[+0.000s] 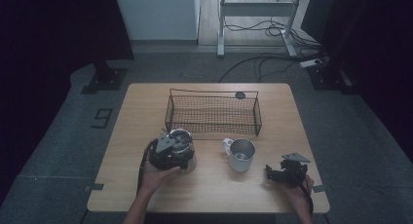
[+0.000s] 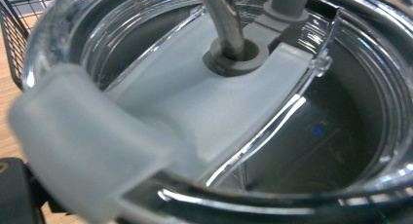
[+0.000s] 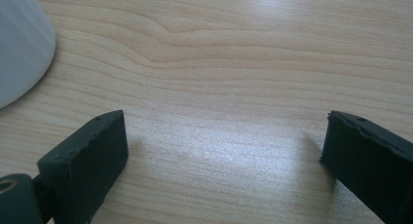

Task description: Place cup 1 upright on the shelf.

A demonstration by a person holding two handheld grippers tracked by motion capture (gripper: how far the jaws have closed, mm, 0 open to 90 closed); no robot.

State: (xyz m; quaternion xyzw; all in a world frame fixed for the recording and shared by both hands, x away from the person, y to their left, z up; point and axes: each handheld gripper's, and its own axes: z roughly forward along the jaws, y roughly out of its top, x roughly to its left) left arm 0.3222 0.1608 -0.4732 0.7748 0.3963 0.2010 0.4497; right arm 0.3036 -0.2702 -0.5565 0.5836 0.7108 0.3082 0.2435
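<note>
Your left tool (image 1: 171, 148) sits in the lower left of the high view, over a clear lidded tumbler (image 1: 181, 151) that stands on the table (image 1: 136, 117) just in front of the wire basket (image 1: 213, 113). Your left hand (image 1: 157, 175) wraps the tool from below in that frame. In the left gripper view the tumbler's transparent lid (image 2: 204, 102) takes up nearly the whole frame, very close to the lens: a frosted sliding tab runs from the lower left up to the centre, and a metal straw (image 2: 225, 19) rises through a grey grommet near the top middle. A corner of the basket shows at the upper left edge there. Whether your left tool is spread or pinching the tumbler cannot be told, since its fingertips are hidden by the tumbler and blur. Your right tool (image 1: 285, 173) rests in the lower right of the high view, near the table's front edge, with your right hand (image 1: 298, 189) behind it. In the right gripper view its two black tips are spread wide with only bare wood grain between them, pinching nothing. A metal mug (image 1: 241, 154) with a white handle stands between the two tools in the high view, just below the basket's right end, apart from both tools; its pale side (image 3: 19, 44) curves into the upper left corner of the right gripper view.
</note>
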